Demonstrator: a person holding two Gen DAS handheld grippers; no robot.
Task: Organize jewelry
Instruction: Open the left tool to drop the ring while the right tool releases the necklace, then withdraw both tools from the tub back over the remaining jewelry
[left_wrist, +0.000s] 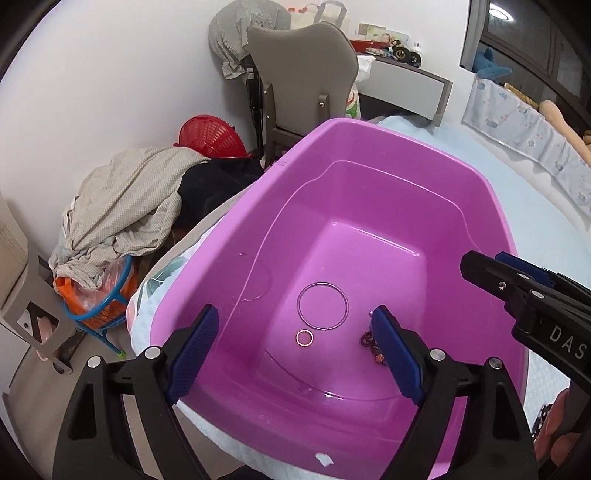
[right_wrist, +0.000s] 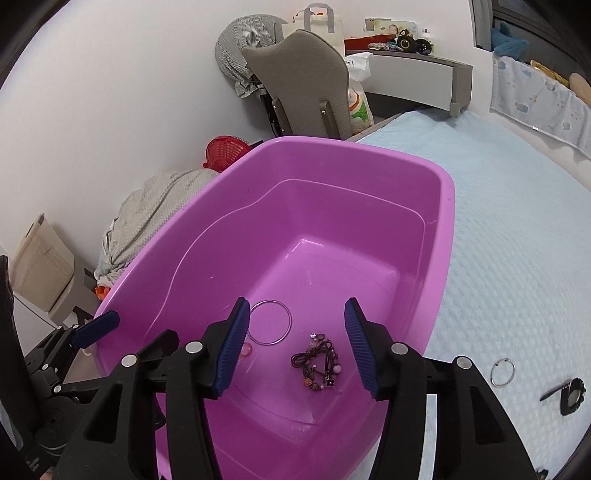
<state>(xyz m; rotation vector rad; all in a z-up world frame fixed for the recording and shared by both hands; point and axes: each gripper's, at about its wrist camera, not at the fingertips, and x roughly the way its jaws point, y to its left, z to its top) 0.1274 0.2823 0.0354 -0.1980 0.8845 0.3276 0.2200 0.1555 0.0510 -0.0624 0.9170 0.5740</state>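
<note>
Two grippers held apart over a purple tub that holds jewelry, on a bed.

Left wrist view: the left gripper (left_wrist: 295, 343) stands wide open at the bottom of the frame with nothing between its fingers; on the floor of the purple tub (left_wrist: 369, 155) lie a thin bangle (left_wrist: 299, 295), a small pink ring (left_wrist: 304, 337) just below it, and a dark beaded bracelet (left_wrist: 369, 341) partly hidden by the right-hand finger. The right gripper (left_wrist: 491, 271) enters from the right edge. Right wrist view: the right gripper (right_wrist: 297, 345) is partly open and empty above the beaded bracelet (right_wrist: 319, 363) at lower centre; the bangle (right_wrist: 288, 317) lies to its upper left. On the blue bedspread (right_wrist: 498, 221), lower right, lie a silver hoop (right_wrist: 492, 373) and a dark brooch (right_wrist: 571, 396).
</note>
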